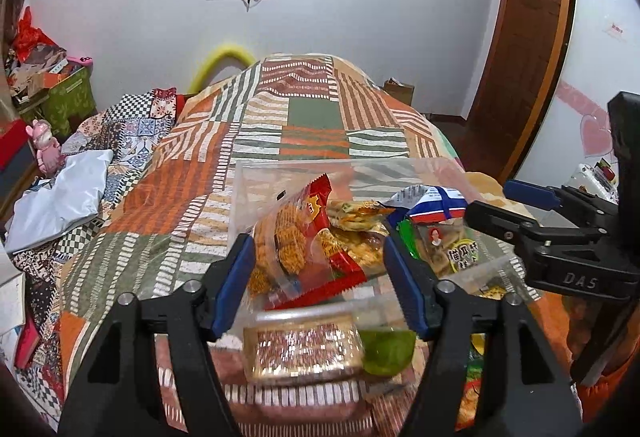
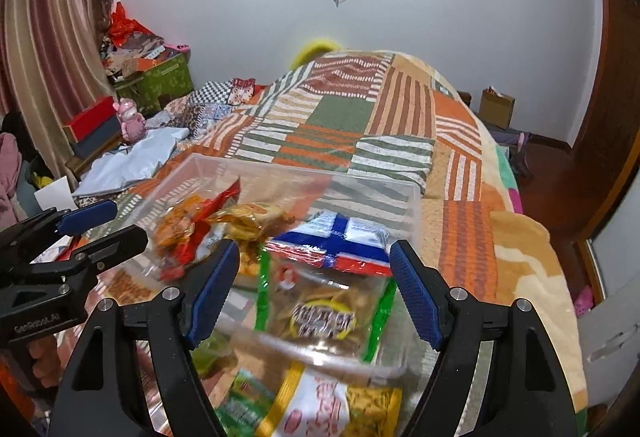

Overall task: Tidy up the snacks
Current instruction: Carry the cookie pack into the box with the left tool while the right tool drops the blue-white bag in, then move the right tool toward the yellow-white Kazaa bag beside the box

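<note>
Your left gripper point(image 1: 320, 273) hangs spread wide over the clear bin point(image 1: 240, 189), its blue pads either side of the red cracker bag point(image 1: 304, 237) without touching it, so it grips nothing. That bag lies in the bin's left half, long axis running away from you and tilted. Your right gripper point(image 2: 314, 293) is likewise released, straddling the green-edged snack bag point(image 2: 320, 313), which sits in the bin's right half, long axis pointing away between the pads. More packets point(image 2: 316, 409) lie loose on the bedspread point(image 2: 400, 109) just short of the bin, nearest your right hand; I judge they go in next
</note>
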Available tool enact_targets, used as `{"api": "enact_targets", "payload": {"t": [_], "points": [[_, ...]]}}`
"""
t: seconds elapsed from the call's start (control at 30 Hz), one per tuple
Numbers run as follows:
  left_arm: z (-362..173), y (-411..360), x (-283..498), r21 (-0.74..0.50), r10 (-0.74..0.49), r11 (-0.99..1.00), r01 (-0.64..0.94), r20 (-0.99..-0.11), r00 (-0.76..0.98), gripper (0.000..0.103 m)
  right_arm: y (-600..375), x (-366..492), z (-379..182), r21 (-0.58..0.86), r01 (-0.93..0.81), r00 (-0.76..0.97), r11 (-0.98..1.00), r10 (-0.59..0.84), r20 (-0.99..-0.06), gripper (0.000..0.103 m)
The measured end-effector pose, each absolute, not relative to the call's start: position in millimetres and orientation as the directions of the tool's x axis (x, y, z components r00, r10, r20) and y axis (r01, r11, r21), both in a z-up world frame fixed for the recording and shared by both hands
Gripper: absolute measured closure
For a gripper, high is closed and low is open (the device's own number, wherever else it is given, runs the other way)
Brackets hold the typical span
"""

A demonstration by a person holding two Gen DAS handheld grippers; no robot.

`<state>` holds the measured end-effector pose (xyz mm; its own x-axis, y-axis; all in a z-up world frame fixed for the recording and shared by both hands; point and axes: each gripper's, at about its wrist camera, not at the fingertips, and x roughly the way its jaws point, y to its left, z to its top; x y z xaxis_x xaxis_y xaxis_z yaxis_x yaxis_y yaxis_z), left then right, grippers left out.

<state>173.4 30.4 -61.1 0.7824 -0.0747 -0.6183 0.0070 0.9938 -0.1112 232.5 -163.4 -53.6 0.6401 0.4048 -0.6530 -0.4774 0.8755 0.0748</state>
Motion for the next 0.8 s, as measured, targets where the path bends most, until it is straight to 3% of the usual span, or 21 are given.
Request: {"api": "enact_targets", "payload": {"t": [0.37, 0.8], "points": [[-62.2, 24.9, 135.8, -0.093, -0.057, 0.996, -0.002, -0.618, 0.784, 0.014, -183.7, 193.6, -47.2, 0.073, -0.484, 0.662, 0.872, 0.419, -0.622, 0.021], [-110.4, 24.3, 126.8, -0.087, -0.063, 0.996, 0.0, -0.712, 0.699, 0.013, -211.1, 181.4, -94.5, 0.089, -0.436, 0.611, 0.895, 0.367, -0.702, 0.021]]}}
